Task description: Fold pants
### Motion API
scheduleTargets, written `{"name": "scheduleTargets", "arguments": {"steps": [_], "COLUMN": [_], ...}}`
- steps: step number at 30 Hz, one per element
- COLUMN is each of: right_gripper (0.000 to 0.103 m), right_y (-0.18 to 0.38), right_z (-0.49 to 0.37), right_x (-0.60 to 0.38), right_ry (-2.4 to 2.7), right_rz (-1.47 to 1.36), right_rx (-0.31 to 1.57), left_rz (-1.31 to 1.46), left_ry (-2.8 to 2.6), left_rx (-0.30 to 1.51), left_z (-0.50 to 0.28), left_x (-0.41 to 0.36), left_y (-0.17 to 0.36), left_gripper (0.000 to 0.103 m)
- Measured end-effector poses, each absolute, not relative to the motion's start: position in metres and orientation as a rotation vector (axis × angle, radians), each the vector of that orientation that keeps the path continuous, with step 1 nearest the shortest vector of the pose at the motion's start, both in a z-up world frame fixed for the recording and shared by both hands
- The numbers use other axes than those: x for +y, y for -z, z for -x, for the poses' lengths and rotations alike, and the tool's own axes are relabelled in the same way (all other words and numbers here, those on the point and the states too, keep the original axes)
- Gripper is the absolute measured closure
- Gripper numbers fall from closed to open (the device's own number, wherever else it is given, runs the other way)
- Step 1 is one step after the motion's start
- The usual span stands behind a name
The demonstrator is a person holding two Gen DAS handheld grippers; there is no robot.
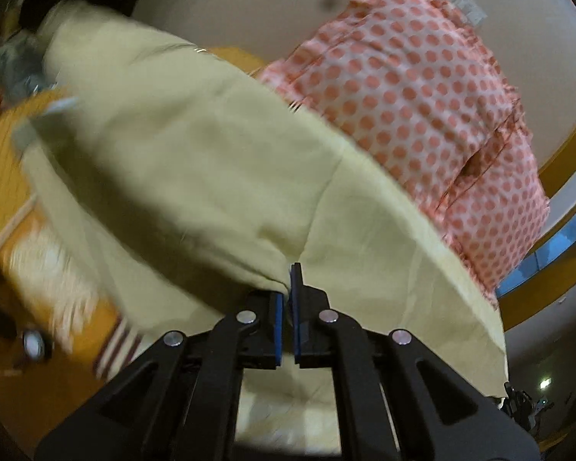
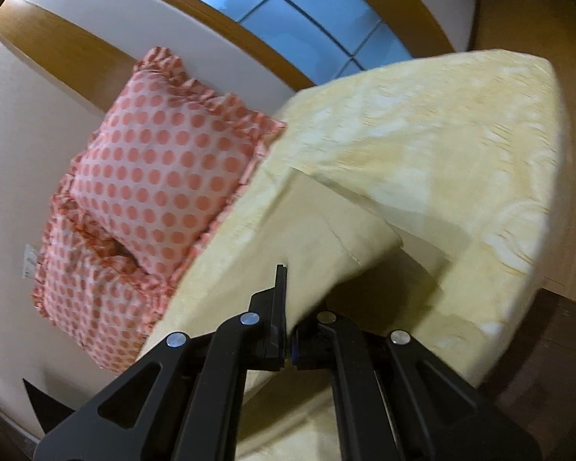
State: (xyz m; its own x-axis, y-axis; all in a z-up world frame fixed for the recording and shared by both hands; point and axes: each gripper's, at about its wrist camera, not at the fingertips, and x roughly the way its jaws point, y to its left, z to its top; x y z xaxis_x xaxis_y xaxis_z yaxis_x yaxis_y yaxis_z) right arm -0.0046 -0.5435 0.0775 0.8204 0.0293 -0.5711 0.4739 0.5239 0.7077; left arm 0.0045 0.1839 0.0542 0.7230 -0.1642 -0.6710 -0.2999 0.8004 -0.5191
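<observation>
Both tools are clamped on the pants: left tool (image 1: 290,284) pinches a pale yellow edge at lower centre, right tool (image 2: 288,299) the same. Pants (image 1: 196,161) hang lifted, filling mid-frame. We keep even tension and lay them flat on the bed (image 2: 460,146). Room: pillows (image 2: 153,176) at left, bed edge at right, so we stay between.

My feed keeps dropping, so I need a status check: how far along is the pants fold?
Early. Done: both claws have a grip. The left claw is shut on the pale yellow pants, and the right claw pinches another edge. In hand: the cloth hangs lifted above the bed, beside the polka-dot pillows. Left: no neat fold shows yet, so laying flat and folding remain.
</observation>
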Motion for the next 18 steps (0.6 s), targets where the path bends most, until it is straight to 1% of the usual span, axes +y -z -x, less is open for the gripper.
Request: {"name": "scheduleTargets", "arguments": {"steps": [1, 2, 3, 4, 5, 6, 7, 9, 10, 12, 14, 16, 17, 18], "right_gripper": [0.101, 0.097, 0.090, 0.064, 0.042, 0.041, 0.041, 0.043, 0.046, 0.048, 0.052, 0.053, 0.064, 0.066], "right_y": [-0.078, -0.080, -0.082, -0.087, -0.090, -0.093, -0.092, -0.084, -0.084, -0.085, -0.082, -0.082, -0.078, -0.077], "right_z": [0.007, 0.010, 0.014, 0.021, 0.029, 0.035, 0.037, 0.038, 0.039, 0.036, 0.030, 0.027, 0.023, 0.020], "right_x": [-0.542, -0.541, -0.540, -0.539, -0.538, -0.536, -0.535, -0.534, -0.532, -0.525, -0.512, -0.497, -0.491, -0.486], "right_ry": [0.301, 0.314, 0.337, 0.369, 0.403, 0.439, 0.464, 0.475, 0.488, 0.489, 0.439, 0.395, 0.344, 0.335], "right_rz": [-0.971, -0.958, -0.947, -0.927, -0.904, -0.877, -0.855, -0.854, -0.835, -0.795, -0.779, -0.735, -0.744, -0.731], "right_rx": [0.587, 0.594, 0.598, 0.585, 0.555, 0.533, 0.536, 0.553, 0.547, 0.553, 0.552, 0.547, 0.552, 0.539], "left_rz": [0.662, 0.671, 0.682, 0.687, 0.687, 0.691, 0.695, 0.685, 0.678, 0.671, 0.693, 0.713, 0.717, 0.717], "left_ry": [-0.086, -0.088, -0.084, -0.083, -0.083, -0.081, -0.079, -0.091, -0.094, -0.101, -0.096, -0.103, -0.111, -0.116], "left_rx": [0.789, 0.793, 0.782, 0.763, 0.751, 0.731, 0.717, 0.683, 0.678, 0.667, 0.656, 0.638, 0.626, 0.619], "left_z": [0.000, 0.003, 0.008, 0.013, 0.016, 0.020, 0.023, 0.030, 0.032, 0.037, 0.040, 0.044, 0.047, 0.048], "left_x": [0.184, 0.186, 0.187, 0.187, 0.187, 0.186, 0.186, 0.185, 0.185, 0.186, 0.190, 0.193, 0.195, 0.196], "left_y": [-0.045, -0.039, -0.036, -0.036, -0.036, -0.038, -0.039, -0.043, -0.044, -0.046, -0.046, -0.047, -0.047, -0.048], "left_gripper": [0.098, 0.095, 0.095, 0.092, 0.089, 0.080, 0.070, 0.056, 0.052, 0.049, 0.049, 0.046, 0.045, 0.042]}}
